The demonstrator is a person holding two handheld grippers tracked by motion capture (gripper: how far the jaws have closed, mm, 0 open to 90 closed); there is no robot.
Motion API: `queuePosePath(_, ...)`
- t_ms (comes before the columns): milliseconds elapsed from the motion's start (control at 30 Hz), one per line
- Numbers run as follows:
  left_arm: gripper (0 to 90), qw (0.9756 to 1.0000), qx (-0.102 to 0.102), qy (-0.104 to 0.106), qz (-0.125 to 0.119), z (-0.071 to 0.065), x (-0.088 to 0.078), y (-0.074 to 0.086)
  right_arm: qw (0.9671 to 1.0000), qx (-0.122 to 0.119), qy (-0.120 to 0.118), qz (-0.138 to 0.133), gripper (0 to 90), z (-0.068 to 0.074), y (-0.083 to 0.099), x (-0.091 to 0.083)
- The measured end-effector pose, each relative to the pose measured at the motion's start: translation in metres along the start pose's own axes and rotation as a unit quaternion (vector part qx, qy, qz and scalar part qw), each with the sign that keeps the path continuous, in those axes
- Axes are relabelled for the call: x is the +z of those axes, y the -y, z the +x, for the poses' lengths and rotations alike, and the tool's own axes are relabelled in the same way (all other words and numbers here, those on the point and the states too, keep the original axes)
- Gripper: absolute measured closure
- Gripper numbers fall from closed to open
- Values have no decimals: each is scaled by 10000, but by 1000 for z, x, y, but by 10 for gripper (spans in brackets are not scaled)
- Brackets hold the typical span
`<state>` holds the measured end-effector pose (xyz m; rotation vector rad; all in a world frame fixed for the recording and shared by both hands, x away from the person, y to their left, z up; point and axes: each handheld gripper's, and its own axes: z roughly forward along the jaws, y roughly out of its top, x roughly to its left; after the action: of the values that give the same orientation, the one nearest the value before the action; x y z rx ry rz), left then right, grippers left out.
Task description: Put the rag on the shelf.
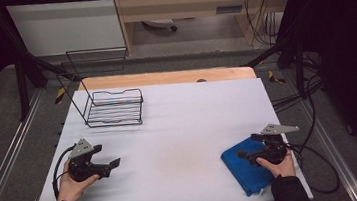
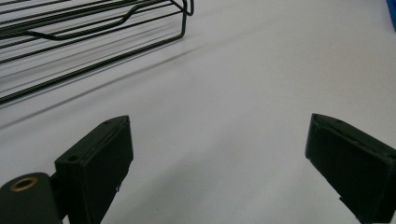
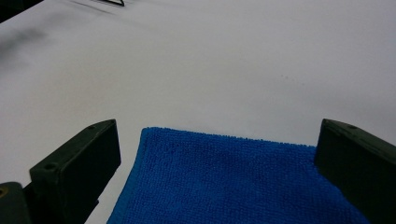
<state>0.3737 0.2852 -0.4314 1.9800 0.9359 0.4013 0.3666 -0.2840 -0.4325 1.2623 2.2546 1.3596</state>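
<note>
Blue cloth [image 3: 233, 182] between spread fingers [image 3: 79, 168].

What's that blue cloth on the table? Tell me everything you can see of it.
The cloth is bright blue with a looped, towel-like pile and a stitched hem. It lies flat near the table's front right corner, turned at an angle, apparently folded. The right gripper hangs over it, and in the right gripper view the cloth's corner sits between the open jaws, which do not press on it.
</note>
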Motion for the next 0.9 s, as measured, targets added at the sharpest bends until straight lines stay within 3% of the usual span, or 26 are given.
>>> queuePosePath(467, 80, 10000, 10, -69, 46, 1, -1, 1, 9997, -90, 176, 155, 62, 9, -4, 5)
queuePosePath(567, 82, 10000, -22, -86, 26, 1, 0, 1, 9994, -202, 232, 184, 108, 19, -6, 8)
queuePosePath(667, 82, 9999, -7, -118, 70, 0, 0, 2, 9982, -301, 219, 467, 206, 26, -6, 14)
queuePosePath(900, 85, 9999, -25, -150, 65, 0, 0, 2, 9919, -801, 143, 979, 415, 47, -4, 35)
